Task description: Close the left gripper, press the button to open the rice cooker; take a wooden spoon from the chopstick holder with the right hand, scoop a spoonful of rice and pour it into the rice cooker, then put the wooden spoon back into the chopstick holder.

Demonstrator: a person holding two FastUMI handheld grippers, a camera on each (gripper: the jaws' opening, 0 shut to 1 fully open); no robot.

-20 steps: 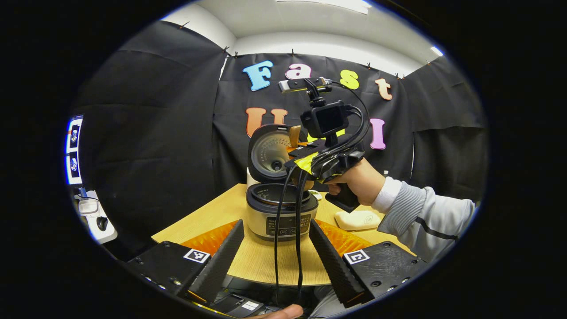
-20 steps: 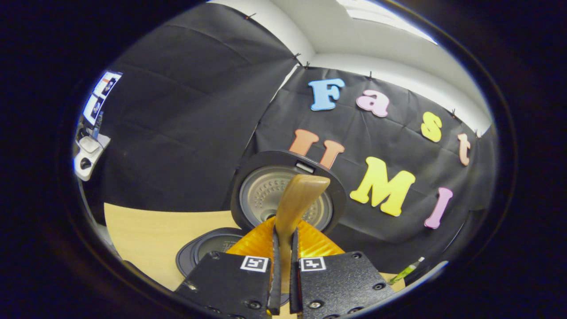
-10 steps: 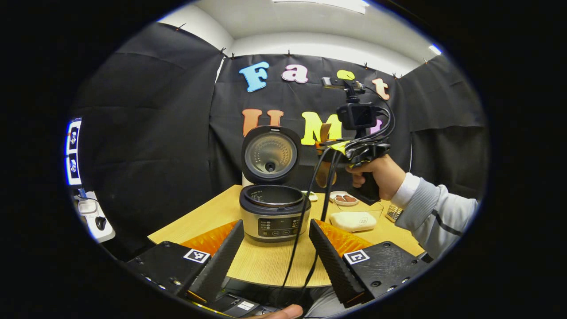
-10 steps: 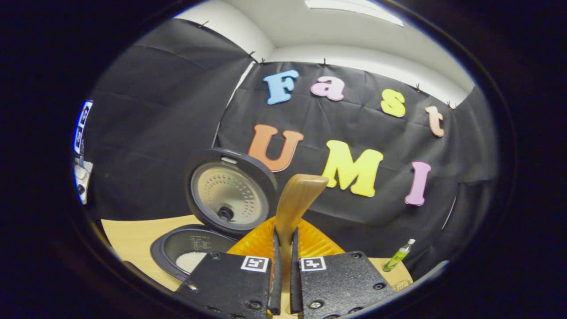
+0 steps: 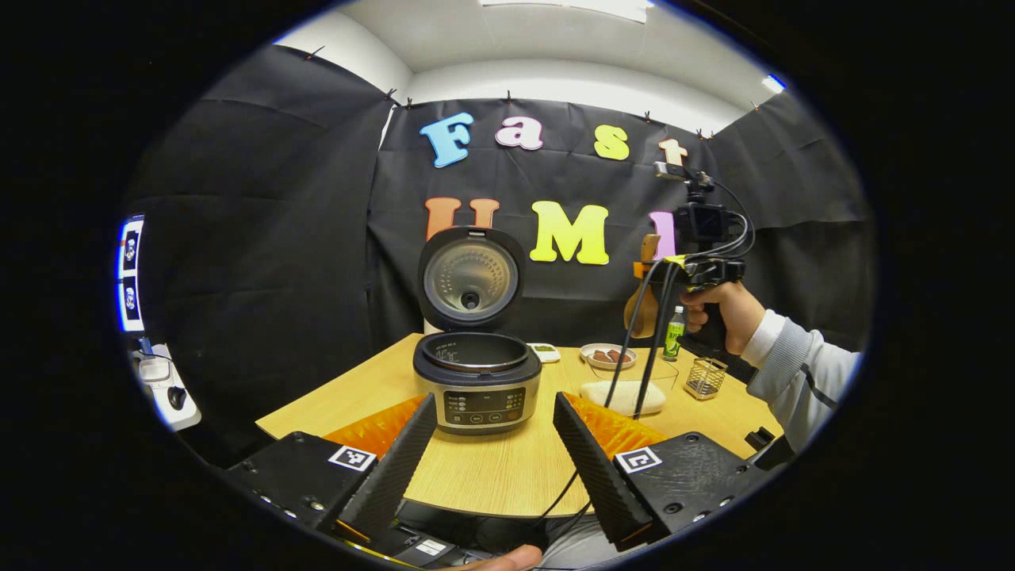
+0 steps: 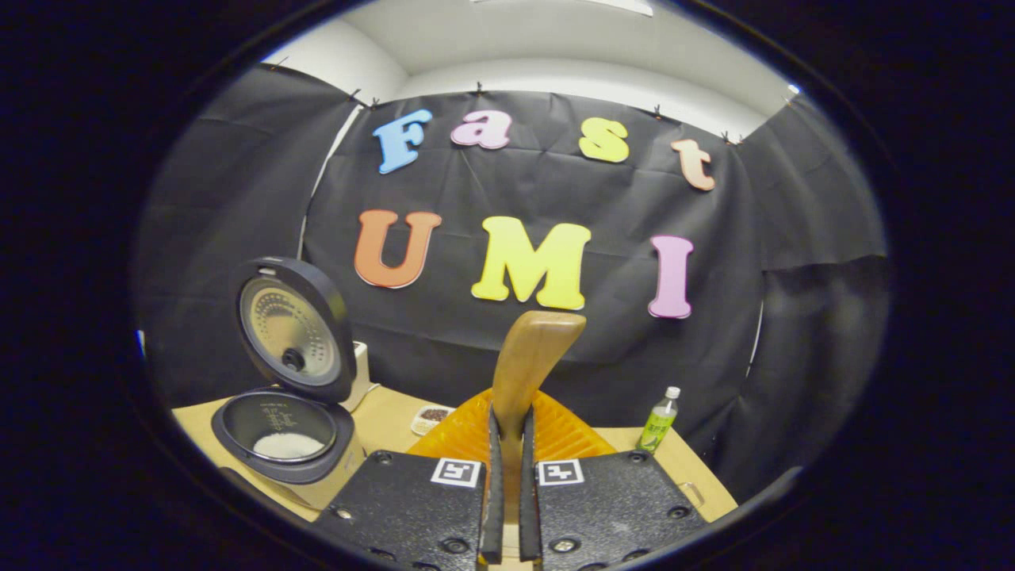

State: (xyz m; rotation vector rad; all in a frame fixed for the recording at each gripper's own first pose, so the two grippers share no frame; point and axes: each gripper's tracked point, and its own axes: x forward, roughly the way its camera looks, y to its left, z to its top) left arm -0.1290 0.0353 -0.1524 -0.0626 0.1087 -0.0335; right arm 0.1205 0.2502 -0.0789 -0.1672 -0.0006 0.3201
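The rice cooker [image 5: 477,388] stands open on the wooden table, its lid [image 5: 470,277] upright. My left gripper [image 5: 493,414] is open and holds nothing, low in front of the cooker and apart from it. In the left gripper view, a hand holds my right gripper [image 5: 662,274] high at the right, above the wire chopstick holder [image 5: 704,377]. The wooden spoon [image 5: 642,305] hangs from it. In the right gripper view, my right gripper [image 6: 508,419] is shut on the wooden spoon [image 6: 530,357]. The cooker [image 6: 279,432] sits at the lower left with white rice [image 6: 284,445] in its pot.
A clear container of white rice [image 5: 628,390] sits right of the cooker. Behind it are a small plate [image 5: 607,355] with brown pieces, a small dish [image 5: 545,349] and a green bottle [image 5: 674,333]. Cables hang from the right gripper across the table's middle.
The right gripper has moved with the spoon from over the cooker's pot to the right, toward the chopstick holder. The left gripper has stayed open and drifted slightly.
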